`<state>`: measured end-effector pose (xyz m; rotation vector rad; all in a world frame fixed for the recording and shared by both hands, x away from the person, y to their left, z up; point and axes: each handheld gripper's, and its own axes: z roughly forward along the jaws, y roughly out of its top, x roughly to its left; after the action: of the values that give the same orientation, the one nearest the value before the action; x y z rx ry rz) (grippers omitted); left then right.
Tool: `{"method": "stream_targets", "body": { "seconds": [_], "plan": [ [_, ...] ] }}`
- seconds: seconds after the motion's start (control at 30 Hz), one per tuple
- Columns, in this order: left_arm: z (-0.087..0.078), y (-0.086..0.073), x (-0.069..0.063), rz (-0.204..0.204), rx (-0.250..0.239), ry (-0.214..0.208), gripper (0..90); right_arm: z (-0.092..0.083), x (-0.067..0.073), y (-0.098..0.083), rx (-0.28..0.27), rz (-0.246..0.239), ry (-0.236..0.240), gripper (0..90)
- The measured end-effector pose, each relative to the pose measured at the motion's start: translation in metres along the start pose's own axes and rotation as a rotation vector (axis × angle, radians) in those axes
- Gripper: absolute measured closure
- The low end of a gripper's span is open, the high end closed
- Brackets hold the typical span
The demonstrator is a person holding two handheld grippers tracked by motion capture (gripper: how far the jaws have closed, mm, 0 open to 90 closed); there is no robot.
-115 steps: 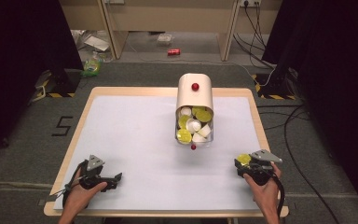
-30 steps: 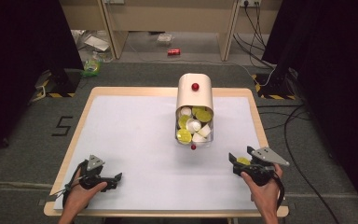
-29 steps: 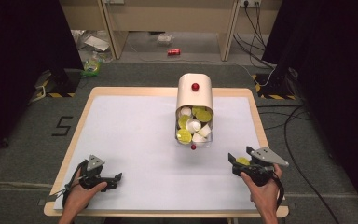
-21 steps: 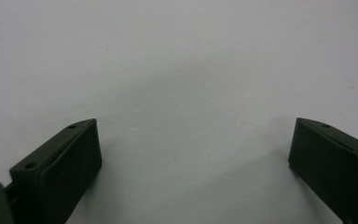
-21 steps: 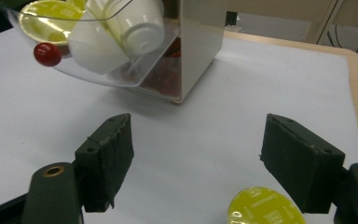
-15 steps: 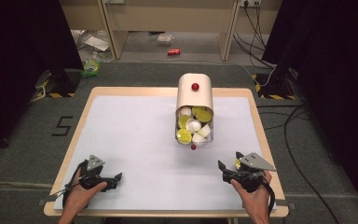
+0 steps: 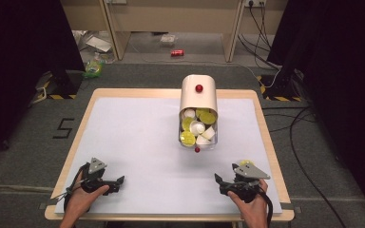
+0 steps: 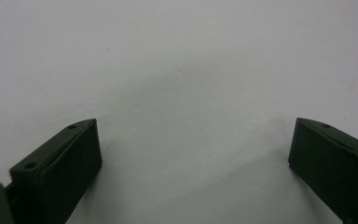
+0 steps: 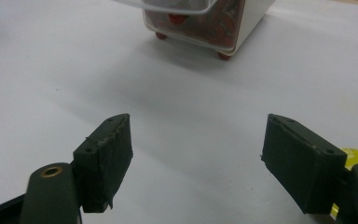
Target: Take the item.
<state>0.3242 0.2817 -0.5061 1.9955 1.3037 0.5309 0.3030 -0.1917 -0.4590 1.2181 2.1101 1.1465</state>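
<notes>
White container [image 7: 198, 109], clear front, holds yellow and white pieces.

1. The high view looks forward and down from above the near edge of the wooden-rimmed, pale-topped counter [image 7: 138, 137], taking in the cream rounded container with a clear front [image 7: 198, 111].
2. The left gripper view sits low and close over bare counter top [image 8: 177, 70].
3. The right gripper view, low and near the counter top, faces that container [image 9: 205, 28], which it shares with the high view.
</notes>
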Motion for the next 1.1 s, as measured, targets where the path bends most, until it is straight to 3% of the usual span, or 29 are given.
{"method": "stream_targets", "body": {
  "seconds": [1.1],
  "plan": [
    [0.000, 0.000, 0.000, 0.000, 0.001, 0.000, 1.7, 0.001, 0.006, -0.032, 0.174, -0.007, 0.023, 19.0]
  ]
}}
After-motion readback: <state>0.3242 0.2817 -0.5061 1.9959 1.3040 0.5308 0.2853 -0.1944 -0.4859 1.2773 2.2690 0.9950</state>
